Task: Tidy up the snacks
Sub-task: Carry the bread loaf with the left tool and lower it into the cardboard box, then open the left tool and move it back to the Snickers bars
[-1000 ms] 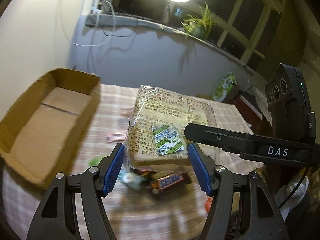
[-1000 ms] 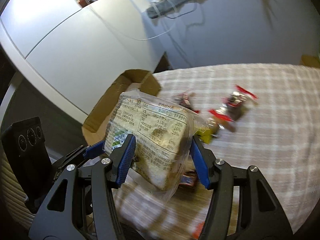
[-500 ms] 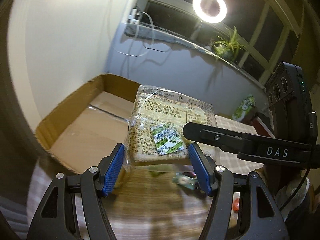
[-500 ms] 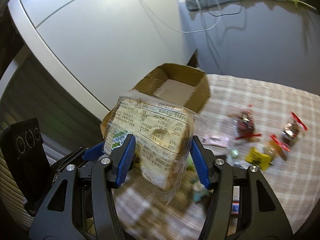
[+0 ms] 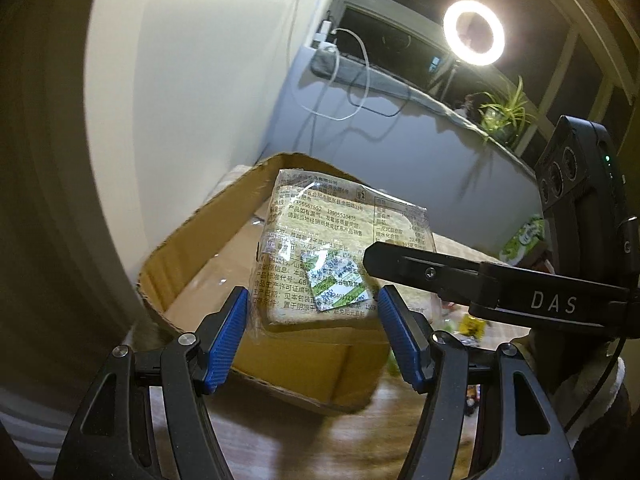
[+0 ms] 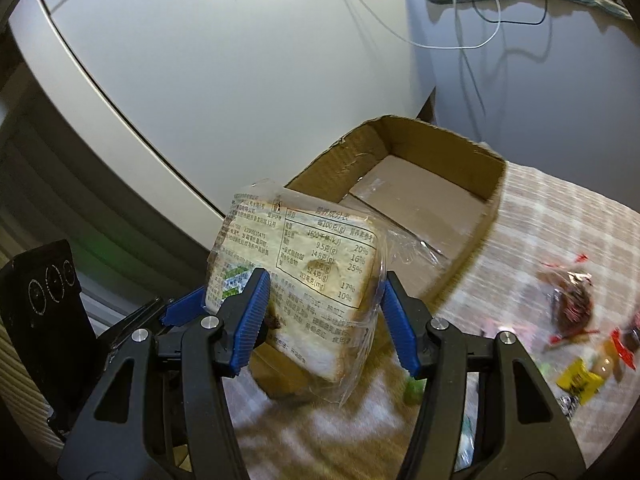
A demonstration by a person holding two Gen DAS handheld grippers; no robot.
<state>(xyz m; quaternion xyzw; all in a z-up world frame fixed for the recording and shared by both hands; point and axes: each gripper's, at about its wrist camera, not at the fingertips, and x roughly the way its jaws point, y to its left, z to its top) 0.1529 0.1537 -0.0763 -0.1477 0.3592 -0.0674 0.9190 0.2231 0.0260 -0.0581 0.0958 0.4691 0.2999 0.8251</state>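
Observation:
A clear-wrapped pack of sliced bread (image 5: 328, 240) with printed labels hangs in the air, gripped from two sides. My left gripper (image 5: 312, 320) is shut on its near edge, blue pads against the wrap. The right gripper (image 6: 324, 312) is shut on the same bread pack (image 6: 312, 256) from the other side; its black finger (image 5: 480, 280) crosses the left wrist view. The pack hovers at the near wall of an open cardboard box (image 5: 200, 272), whose floor shows bare in the right wrist view (image 6: 440, 148).
The box stands on a checked tablecloth (image 6: 540, 220) beside a white curved wall. Loose snacks lie to the right: a red-wrapped packet (image 6: 568, 304), a yellow packet (image 6: 578, 376), a green piece (image 6: 414, 390). A ring light (image 5: 474, 32) and a plant (image 5: 504, 112) are behind.
Both grippers have carried the bread pack sideways from over the scattered snacks to the box. The box now fills the view just behind the pack. The grip is unchanged.

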